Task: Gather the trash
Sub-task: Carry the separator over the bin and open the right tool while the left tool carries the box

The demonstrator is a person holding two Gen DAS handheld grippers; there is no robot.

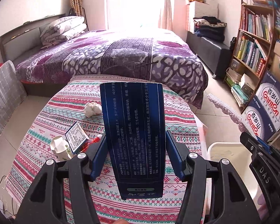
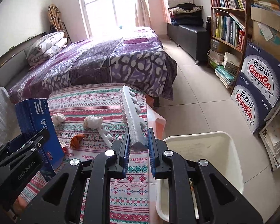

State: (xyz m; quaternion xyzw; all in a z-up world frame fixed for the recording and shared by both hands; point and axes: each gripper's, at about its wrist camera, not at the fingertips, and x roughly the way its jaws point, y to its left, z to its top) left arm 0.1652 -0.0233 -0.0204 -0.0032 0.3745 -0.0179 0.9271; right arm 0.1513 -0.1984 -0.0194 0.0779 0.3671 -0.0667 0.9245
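Your left gripper (image 1: 135, 149) clamps a long dark blue carton (image 1: 133, 130) that juts forward above the striped tabletop (image 1: 37, 130). Your right gripper (image 2: 138, 145) pinches a white foam strip (image 2: 133, 115), its jaws narrow, with the white bin (image 2: 205, 145) just right of it. Crumpled tissues (image 2: 92, 122) lie ahead on the tabletop, between both grippers.

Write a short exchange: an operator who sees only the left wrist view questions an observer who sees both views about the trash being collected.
Operator: What is the right tool gripping?
Observer: The right tool is shut on a white notched foam strip.
Operator: What does my blue box hide on the cloth?
Observer: A smaller foam piece lies there, next to a tissue wad.
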